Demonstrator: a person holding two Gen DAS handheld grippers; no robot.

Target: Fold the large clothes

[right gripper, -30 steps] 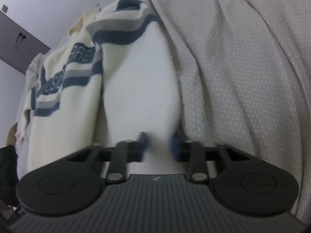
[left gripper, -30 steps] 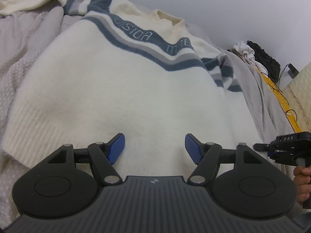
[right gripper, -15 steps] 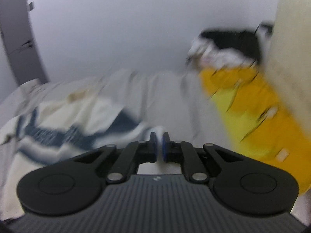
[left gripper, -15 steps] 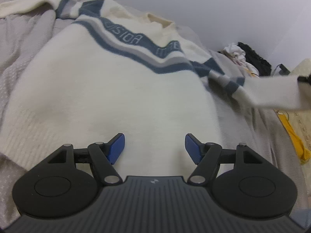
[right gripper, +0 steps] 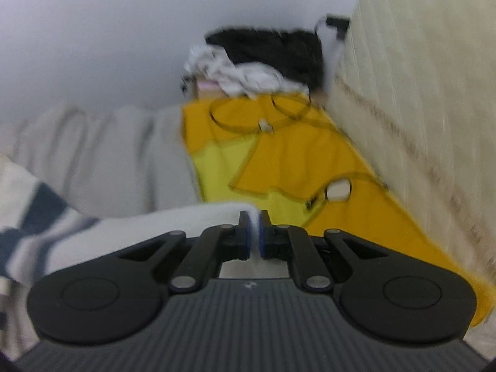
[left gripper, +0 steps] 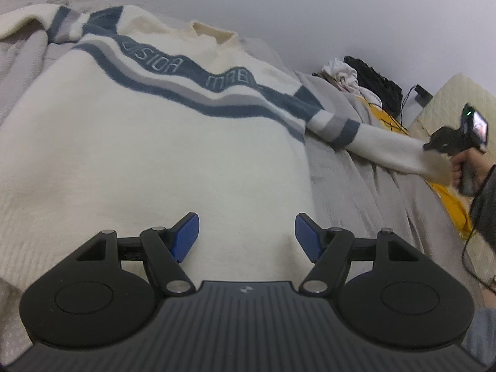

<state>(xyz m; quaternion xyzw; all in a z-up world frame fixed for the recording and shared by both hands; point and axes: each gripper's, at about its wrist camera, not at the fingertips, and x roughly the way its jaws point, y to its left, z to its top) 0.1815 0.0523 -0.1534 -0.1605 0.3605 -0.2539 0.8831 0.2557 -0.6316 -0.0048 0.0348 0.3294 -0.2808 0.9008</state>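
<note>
**Right sleeve drawn out straight, ready to be folded in**

The cream sweater (left gripper: 148, 142), banded in blue and grey across the chest, is laid front-up on the grey bedspread (left gripper: 350, 179), its hem nearest the left gripper (left gripper: 246, 235). One second ago its right sleeve (left gripper: 381, 145) lay bunched along the body on the bedspread; it has since been pinched near the cuff and lifted, and is now held stretched out sideways over the right edge of the bed, clear of the cover. The right gripper (right gripper: 254, 235) is closed on that cuff, cream knit being visible between the blue pads. The left gripper is held wide open above the hem, with nothing between its pads, and has barely shifted.

With the sleeve pulled taut, the fold itself is judged to be only starting: the sleeve would next need to be carried across the chest. Beyond the bed edge, yellow sheets (right gripper: 288, 161) and a heap of black and white clothes (right gripper: 263, 62) are seen.
</note>
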